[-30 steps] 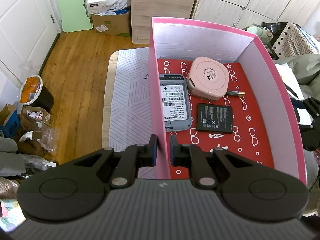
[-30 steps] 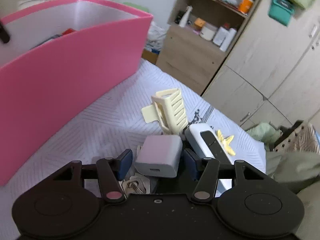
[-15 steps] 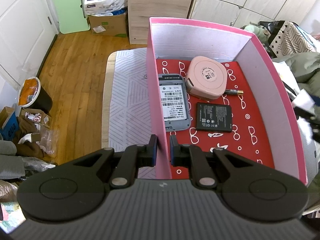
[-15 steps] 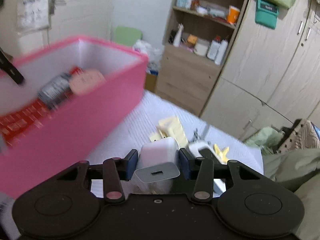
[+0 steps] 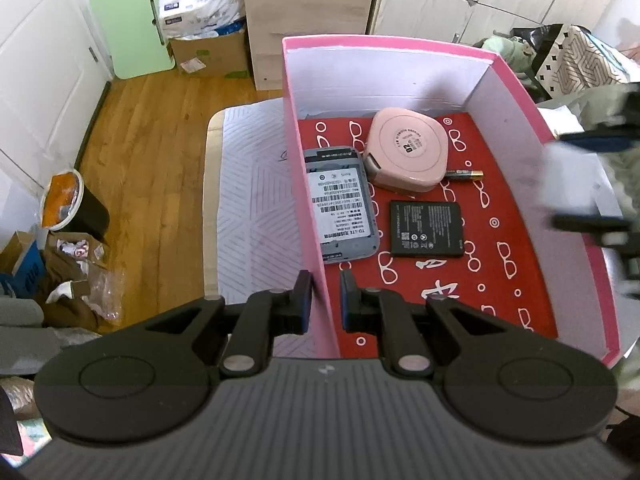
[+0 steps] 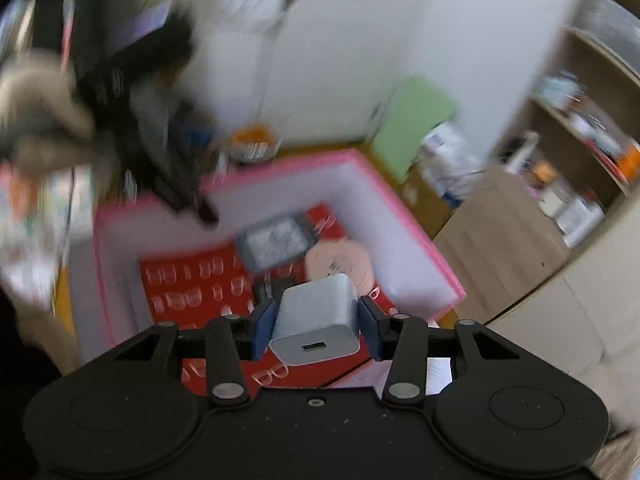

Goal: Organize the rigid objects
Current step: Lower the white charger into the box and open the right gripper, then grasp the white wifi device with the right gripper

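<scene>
A pink box [image 5: 308, 208] with a red patterned floor holds a grey device [image 5: 340, 208], a pink round-cornered case [image 5: 406, 154], a black battery pack [image 5: 426, 229] and a small AA battery [image 5: 464, 174]. My left gripper [image 5: 325, 300] is shut on the box's left wall. My right gripper [image 6: 316, 330] is shut on a white USB charger [image 6: 316, 320] and holds it above the box [image 6: 400, 216]. It shows blurred at the right edge of the left wrist view [image 5: 576, 178].
The box stands on a white patterned bed cover [image 5: 252, 208]. A wooden floor [image 5: 148, 140] with a bin [image 5: 74, 208] and clutter lies to the left. A wooden cabinet [image 5: 308, 12] and wardrobe doors stand behind. Shelves [image 6: 580, 152] show in the right wrist view.
My right gripper has lifted the charger off the bed and swung it over the open box. The left gripper keeps its hold on the box wall.
</scene>
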{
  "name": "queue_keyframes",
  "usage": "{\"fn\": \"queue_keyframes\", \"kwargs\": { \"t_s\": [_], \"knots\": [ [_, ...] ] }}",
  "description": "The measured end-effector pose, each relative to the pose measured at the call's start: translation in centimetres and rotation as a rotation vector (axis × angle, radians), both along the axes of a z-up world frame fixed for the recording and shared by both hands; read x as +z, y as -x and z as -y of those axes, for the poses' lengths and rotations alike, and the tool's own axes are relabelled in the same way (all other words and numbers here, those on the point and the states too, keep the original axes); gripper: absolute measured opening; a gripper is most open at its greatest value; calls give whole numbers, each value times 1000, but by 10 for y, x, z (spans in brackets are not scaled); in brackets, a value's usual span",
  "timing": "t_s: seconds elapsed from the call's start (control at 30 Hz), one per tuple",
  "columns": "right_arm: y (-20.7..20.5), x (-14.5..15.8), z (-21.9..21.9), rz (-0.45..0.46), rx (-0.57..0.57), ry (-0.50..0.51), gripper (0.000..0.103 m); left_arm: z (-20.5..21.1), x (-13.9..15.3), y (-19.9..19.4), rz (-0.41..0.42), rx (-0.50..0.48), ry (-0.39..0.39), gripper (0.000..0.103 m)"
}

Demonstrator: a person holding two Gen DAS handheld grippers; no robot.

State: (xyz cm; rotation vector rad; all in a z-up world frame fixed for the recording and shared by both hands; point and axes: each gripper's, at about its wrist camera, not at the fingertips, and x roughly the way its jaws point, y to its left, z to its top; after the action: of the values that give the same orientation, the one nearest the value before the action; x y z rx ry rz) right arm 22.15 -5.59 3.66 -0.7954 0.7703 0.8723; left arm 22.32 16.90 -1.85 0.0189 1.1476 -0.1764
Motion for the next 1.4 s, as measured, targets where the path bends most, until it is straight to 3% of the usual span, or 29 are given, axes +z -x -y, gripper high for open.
{"fn": "queue_keyframes", "kwargs": {
  "t_s": [0.23,0.4,0.57,0.8,1.03,1.27,1.4],
  "knots": [
    [-19,-61,-34,-79,60,212,50,-5,0,2,5,-32,8,12],
    [-30,-84,-42,-98,41,337,50,-9,0,1,3,-27,43,12],
    [-36,-84,-47,-136,34,365,50,-14,-1,1,2,-38,68,13],
    [-61,-89,-39,-285,-47,305,48,-15,0,0,6,-52,82,15],
    [-65,-96,-42,-316,-77,305,49,-15,0,-1,7,-54,79,15],
    [-58,-81,-33,-283,-70,227,57,-13,1,-1,5,-46,66,15],
    [-37,-56,-23,-202,-68,154,60,-11,-1,0,4,-40,58,15]
  ]
}}
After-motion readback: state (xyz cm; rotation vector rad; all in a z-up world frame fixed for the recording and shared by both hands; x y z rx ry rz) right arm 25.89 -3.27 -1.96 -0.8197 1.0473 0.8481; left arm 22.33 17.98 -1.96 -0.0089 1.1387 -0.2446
